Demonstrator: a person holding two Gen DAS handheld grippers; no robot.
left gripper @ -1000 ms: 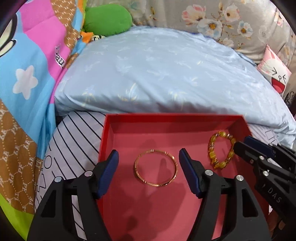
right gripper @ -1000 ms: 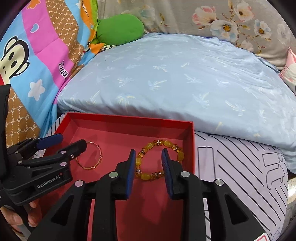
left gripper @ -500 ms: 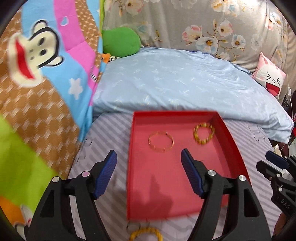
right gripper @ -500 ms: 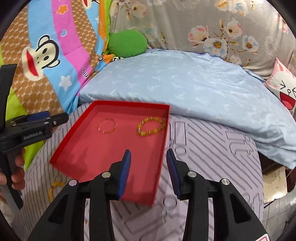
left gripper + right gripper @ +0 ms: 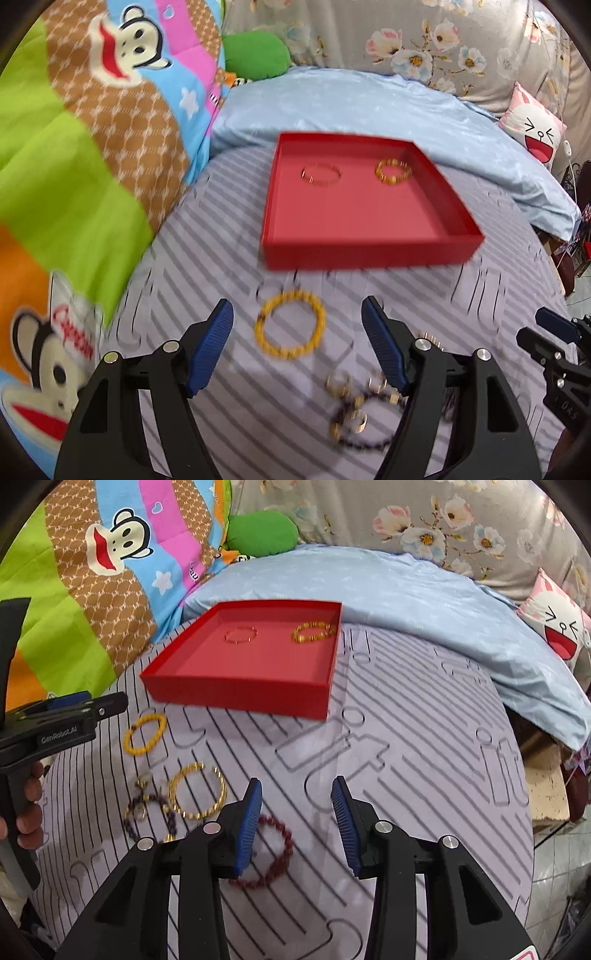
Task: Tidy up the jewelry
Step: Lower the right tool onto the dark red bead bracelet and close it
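A red tray [image 5: 369, 254] [image 5: 240, 698] lies on the striped mat and holds a thin gold bangle [image 5: 320, 174] [image 5: 241, 634] and an amber bead bracelet [image 5: 393, 171] [image 5: 314, 632]. In front of the tray lie a yellow bead bracelet [image 5: 290, 325] [image 5: 145, 734], a twisted gold bangle [image 5: 197, 791], a dark bead bracelet with gold charms [image 5: 354, 410] [image 5: 147, 808] and a dark red bead bracelet [image 5: 273, 853]. My left gripper [image 5: 297, 310] hovers open above the yellow bracelet. My right gripper [image 5: 297, 786] is open and empty, just right of the dark red bracelet.
A light blue pillow [image 5: 369, 110] lies behind the tray, with a cartoon-monkey quilt [image 5: 92, 129] at the left. A green cushion [image 5: 262, 531] and a pink face cushion [image 5: 557, 624] lie at the back. The mat's edge drops off at the right [image 5: 524, 775]. A person's hand [image 5: 27, 801] holds the left gripper.
Both grippers have drawn back from over the tray, leaving the bangle and amber bracelet inside it. The loose jewelry on the mat has come into view. The right jaws have widened.
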